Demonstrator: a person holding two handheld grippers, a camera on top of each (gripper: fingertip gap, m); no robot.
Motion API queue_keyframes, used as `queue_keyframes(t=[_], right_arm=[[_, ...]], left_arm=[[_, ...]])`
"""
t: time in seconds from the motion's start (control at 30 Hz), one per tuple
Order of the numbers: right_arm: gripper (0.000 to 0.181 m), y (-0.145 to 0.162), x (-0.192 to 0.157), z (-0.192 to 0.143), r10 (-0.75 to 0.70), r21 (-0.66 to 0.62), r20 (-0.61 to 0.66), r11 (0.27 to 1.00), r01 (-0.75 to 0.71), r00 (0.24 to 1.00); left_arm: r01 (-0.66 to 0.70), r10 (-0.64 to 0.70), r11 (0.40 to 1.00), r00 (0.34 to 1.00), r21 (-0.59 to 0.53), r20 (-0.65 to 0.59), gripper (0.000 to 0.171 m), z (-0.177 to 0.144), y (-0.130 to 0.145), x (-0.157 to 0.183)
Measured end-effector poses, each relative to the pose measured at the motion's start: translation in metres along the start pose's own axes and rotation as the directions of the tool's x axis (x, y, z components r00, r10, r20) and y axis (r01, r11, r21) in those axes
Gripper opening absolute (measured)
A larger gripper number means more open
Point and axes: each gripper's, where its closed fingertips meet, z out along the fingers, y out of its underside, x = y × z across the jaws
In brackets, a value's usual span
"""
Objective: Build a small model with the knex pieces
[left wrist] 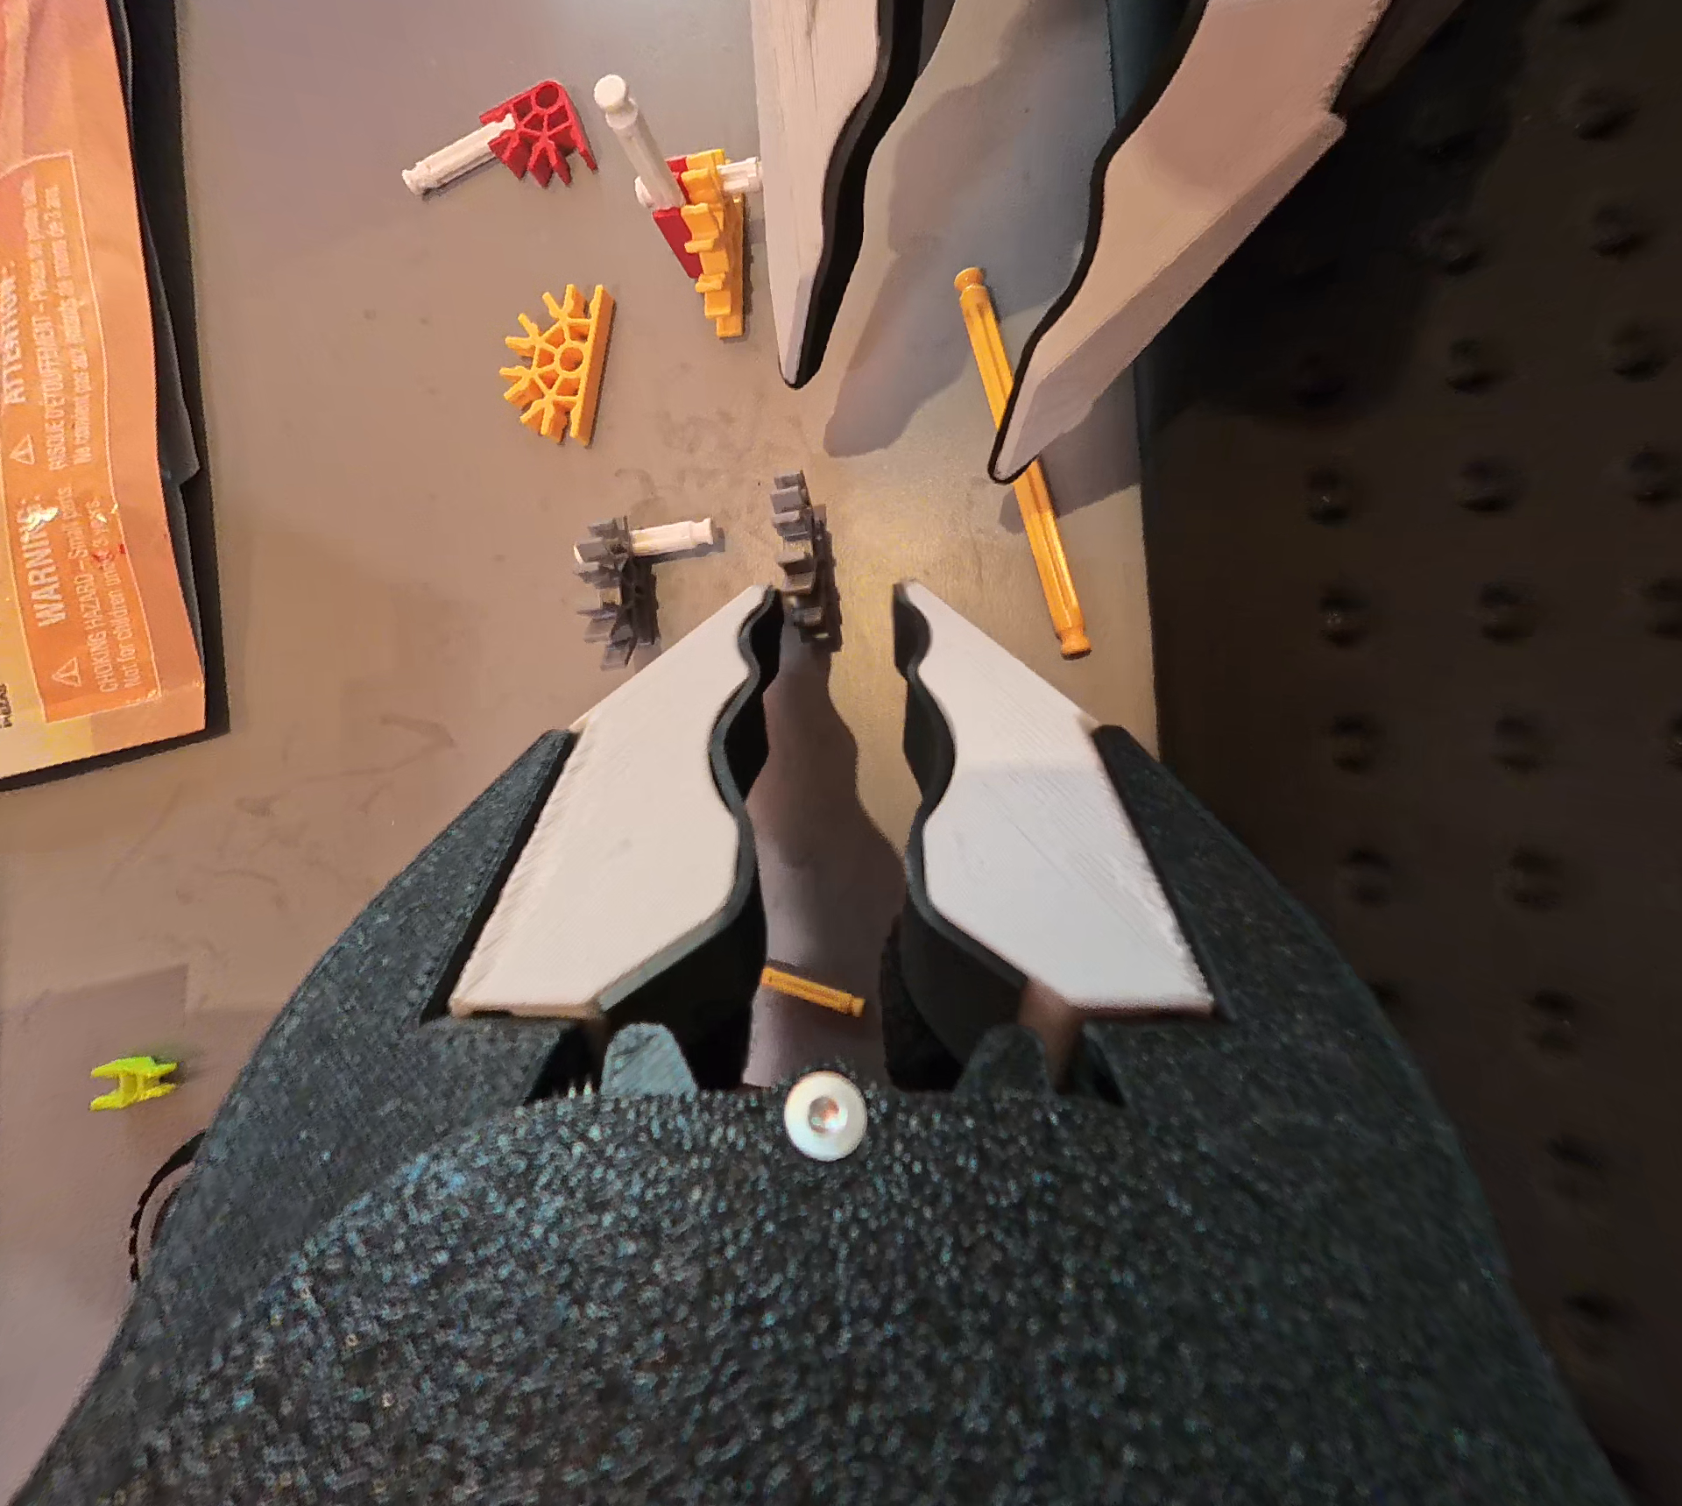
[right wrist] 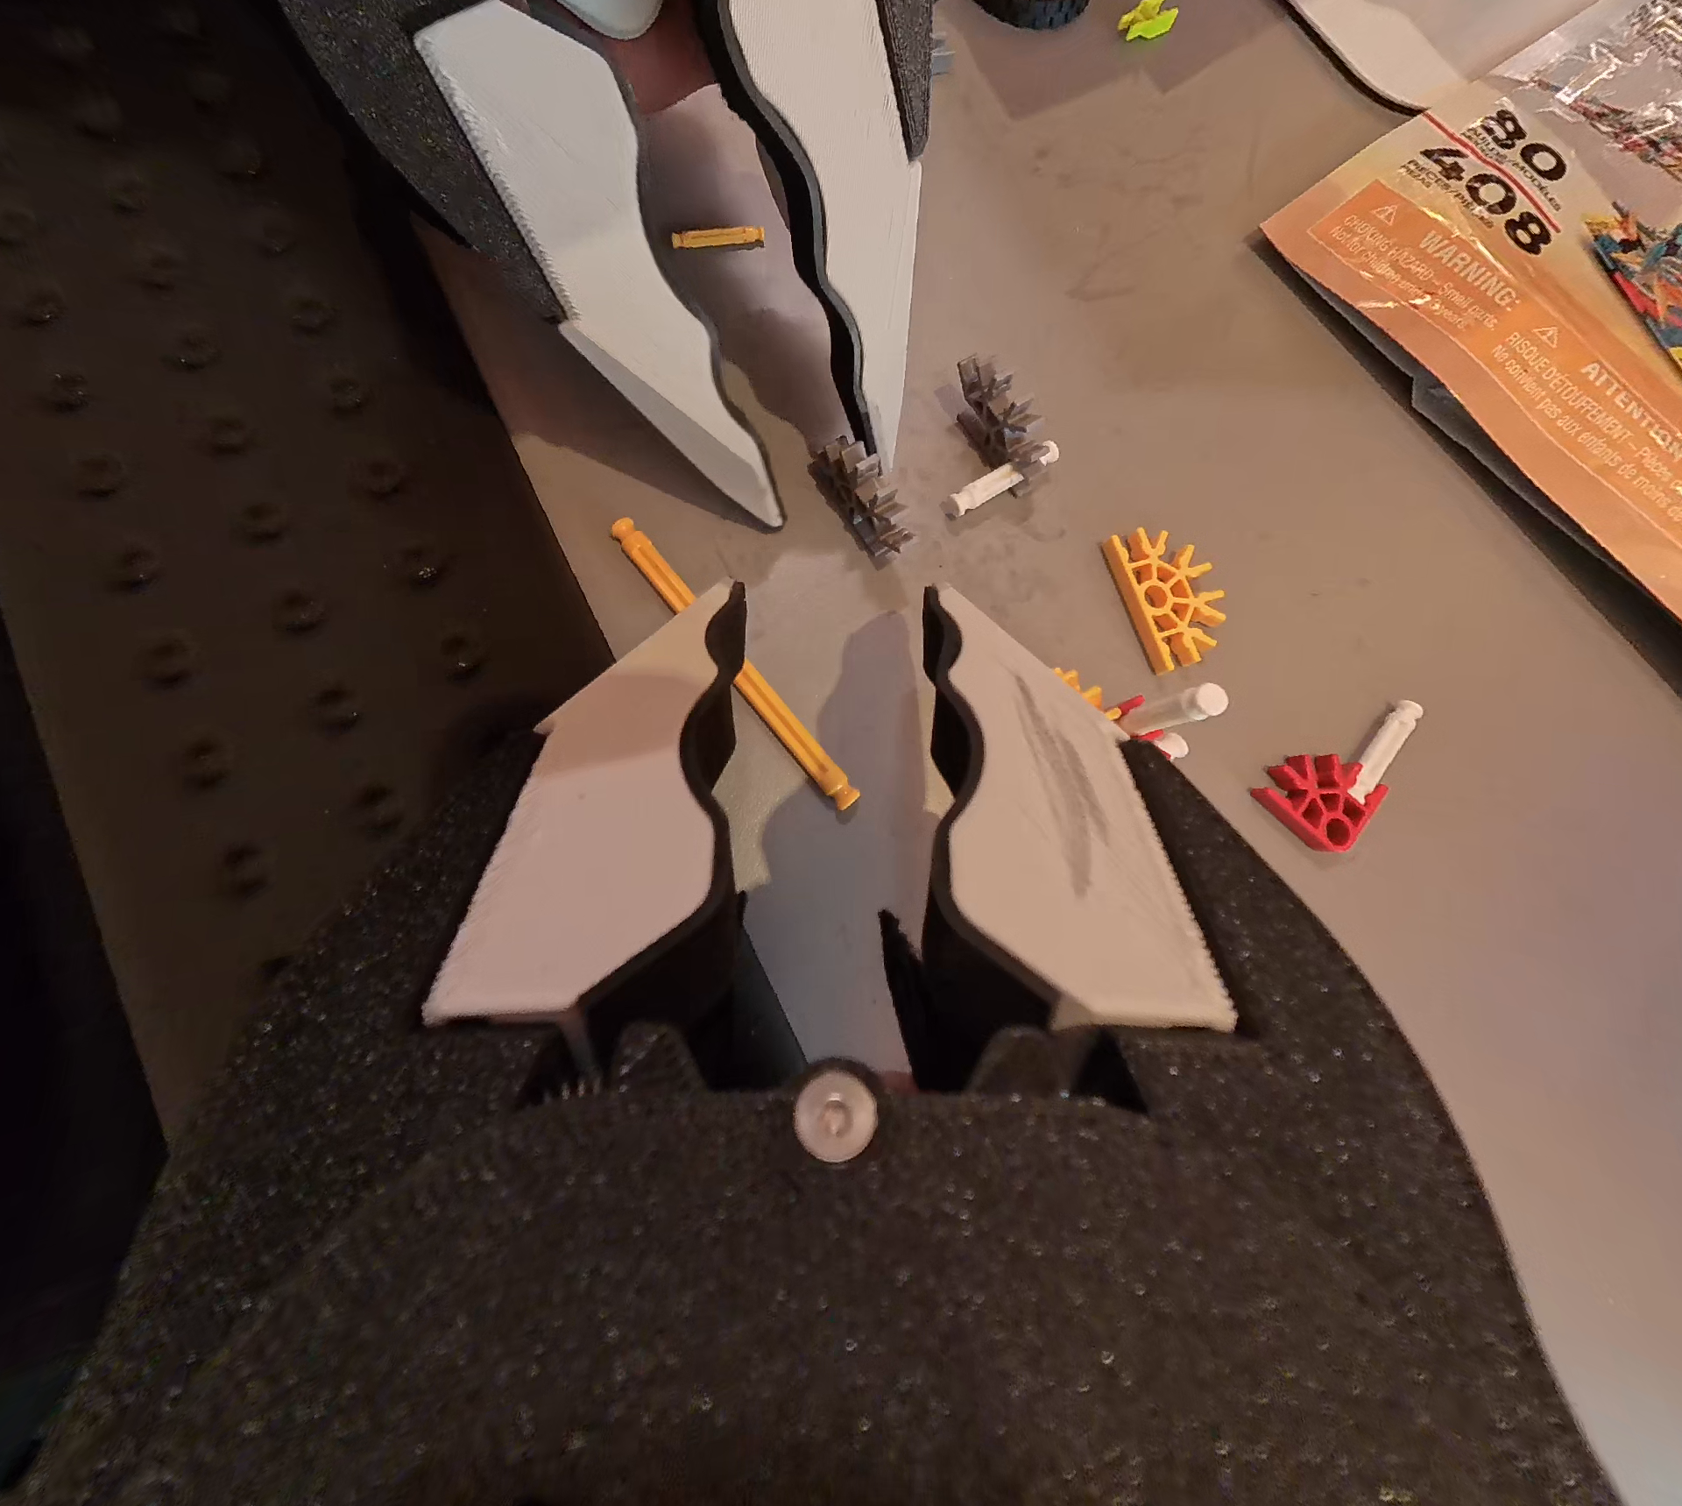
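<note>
Left gripper (left wrist: 835,598), jaws apart and empty, hovers mid-frame by a grey toothed piece (left wrist: 803,557). Right gripper (right wrist: 833,598), spread wide and empty, straddles a yellow rod (right wrist: 728,657).

Between the left gripper (left wrist: 837,598) and the right gripper (left wrist: 901,425) a strip of bare grey table (left wrist: 874,516) is left, narrowed by an upright grey connector (left wrist: 801,561) at one side and a long yellow rod (left wrist: 1024,461) at the other; beyond, the surface is crowded by a yellow fan connector (left wrist: 560,365)
</note>
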Motion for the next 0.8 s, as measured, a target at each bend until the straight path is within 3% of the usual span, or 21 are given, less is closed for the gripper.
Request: queue_keyframes(t=[0.07,0.8], right_arm=[[0.038,-0.0001,-0.0001,-0.0002,0.000,0.001,0.000,1.000,0.000,1.000],[0.038,-0.0007,-0.0003,-0.0010,-0.002,0.008,0.002,1.000,0.001,1.000]], left_arm=[[-0.002,0.002,1.000,1.000,-0.010,0.025,0.015,0.0016,0.0011,-0.0037],[0.000,0.001,1.000,0.999,-0.020,0.045,0.006,0.0006,0.0020,-0.0089]])
